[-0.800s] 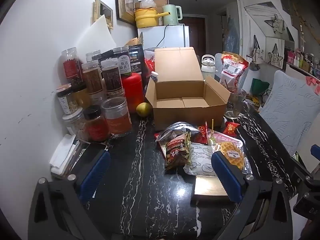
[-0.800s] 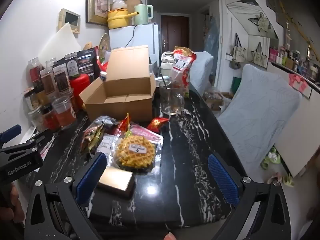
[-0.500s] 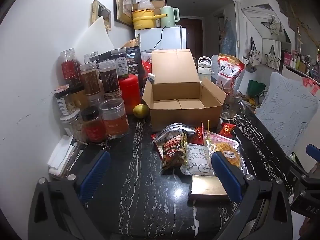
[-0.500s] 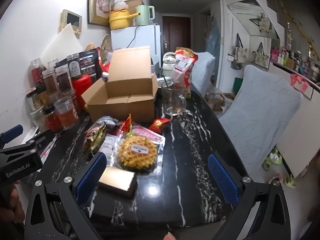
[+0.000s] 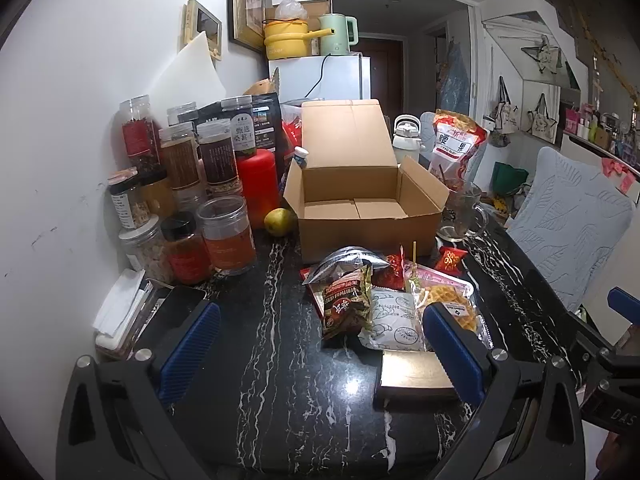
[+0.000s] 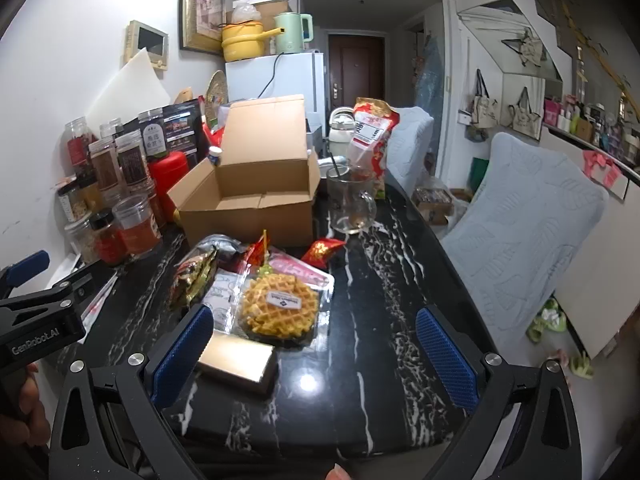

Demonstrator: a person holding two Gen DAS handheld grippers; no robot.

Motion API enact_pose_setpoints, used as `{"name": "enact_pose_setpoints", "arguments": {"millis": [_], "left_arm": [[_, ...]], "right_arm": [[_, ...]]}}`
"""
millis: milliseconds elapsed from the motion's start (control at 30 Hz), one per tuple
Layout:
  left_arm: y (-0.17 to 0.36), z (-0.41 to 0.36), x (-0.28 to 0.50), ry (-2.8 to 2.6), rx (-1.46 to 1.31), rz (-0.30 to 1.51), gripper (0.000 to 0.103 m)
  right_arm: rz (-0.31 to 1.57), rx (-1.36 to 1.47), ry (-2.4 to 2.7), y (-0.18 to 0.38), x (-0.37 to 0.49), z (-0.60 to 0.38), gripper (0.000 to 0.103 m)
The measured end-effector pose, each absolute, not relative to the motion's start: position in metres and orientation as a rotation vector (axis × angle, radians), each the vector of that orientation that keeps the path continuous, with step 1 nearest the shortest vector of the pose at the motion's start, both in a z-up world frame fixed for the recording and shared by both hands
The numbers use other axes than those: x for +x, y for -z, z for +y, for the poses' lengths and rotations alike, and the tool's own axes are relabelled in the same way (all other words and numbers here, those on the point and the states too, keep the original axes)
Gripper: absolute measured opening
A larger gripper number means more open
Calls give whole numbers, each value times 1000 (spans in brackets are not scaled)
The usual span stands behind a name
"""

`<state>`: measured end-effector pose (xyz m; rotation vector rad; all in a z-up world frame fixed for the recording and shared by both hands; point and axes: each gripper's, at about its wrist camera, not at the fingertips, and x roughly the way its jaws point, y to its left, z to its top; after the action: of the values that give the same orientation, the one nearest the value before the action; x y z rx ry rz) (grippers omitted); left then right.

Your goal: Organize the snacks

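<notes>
Snacks (image 6: 276, 300) lie before a cardboard box (image 5: 360, 208) on black marble table (image 5: 280, 380); both grippers' fingers (image 5: 188, 348) spread wide, empty

frames: black, silver screws | fingers (image 6: 446, 354): ribbed blue pads | marking: white "GenRobot.AI" lettering

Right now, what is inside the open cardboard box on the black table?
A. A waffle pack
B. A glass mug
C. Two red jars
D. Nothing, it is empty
D: both wrist views show only the bare bottom flaps of the cardboard box; the waffle pack lies on the table in front of it, and the glass mug stands beside it.
</notes>
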<state>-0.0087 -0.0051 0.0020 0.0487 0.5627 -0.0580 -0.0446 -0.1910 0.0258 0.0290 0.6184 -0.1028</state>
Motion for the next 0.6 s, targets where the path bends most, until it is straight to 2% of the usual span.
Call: {"name": "enact_pose_setpoints", "arguments": {"millis": [600], "left_arm": [[-3, -1, -9, 68, 48, 564, 103]], "right_arm": [[615, 25, 78, -27, -46, -190, 103]]}}
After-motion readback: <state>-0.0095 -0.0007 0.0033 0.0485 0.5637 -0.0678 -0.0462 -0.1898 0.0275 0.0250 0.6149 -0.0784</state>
